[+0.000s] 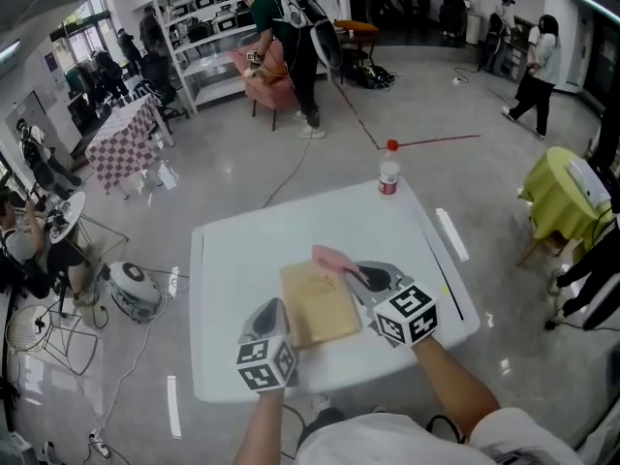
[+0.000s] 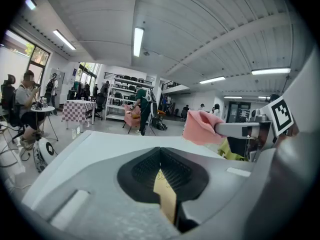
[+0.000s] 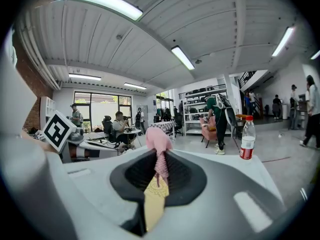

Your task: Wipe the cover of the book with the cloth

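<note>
Holding book and cloth: counts on the table

Count: one book point(image 1: 318, 305), one cloth point(image 1: 332, 258), two tools, one table point(image 1: 232, 260), one bottle point(image 1: 388, 175).

Left tool point(image 1: 277, 310): jaws closed together on the near left edge of the book. In its own view a thin tan sliver of cover sits clamped between the black pads.

Right tool point(image 1: 362, 277): jaws clamped on the pink cloth, a bunch of it sticking out past the tips. The cloth sits at the book's far right corner. Whether it presses on the cover, cannot tell.

Surroundings: the clear bottle has a red cap and red label. It stands upright at the table's far edge, well apart from the book, with bare white tabletop between them. On the floor beyond the table a person point(image 1: 291, 37) in green bends by a pink armchair point(image 1: 263, 77), with white shelves point(image 1: 208, 27) behind. Several more people stand or sit at the room's edges.

Book: lies flat near the front middle of the table, between the two tools and slightly skewed. The cover is plain tan with a faint round emblem printed on it.
</note>
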Tool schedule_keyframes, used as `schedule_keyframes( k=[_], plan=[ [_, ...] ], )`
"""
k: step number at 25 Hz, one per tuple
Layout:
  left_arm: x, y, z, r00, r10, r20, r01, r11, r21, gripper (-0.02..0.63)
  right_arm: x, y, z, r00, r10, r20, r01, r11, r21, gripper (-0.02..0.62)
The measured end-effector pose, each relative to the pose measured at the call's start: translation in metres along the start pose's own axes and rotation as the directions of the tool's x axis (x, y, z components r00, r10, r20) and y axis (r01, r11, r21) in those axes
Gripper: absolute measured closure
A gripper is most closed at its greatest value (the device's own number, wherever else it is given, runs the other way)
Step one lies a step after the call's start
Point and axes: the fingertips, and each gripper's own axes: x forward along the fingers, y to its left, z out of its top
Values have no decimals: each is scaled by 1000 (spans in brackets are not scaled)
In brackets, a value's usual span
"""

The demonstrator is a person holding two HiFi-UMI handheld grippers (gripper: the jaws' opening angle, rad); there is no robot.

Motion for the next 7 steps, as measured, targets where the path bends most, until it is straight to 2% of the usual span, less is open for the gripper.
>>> schedule_keyframes(
  k=[7],
  plan=[
    [0, 7, -5, 1000, 1, -1, -1, 1000, -5, 600, 6, 7, -6, 1000, 5, -7, -5, 1000, 0, 560]
  ],
)
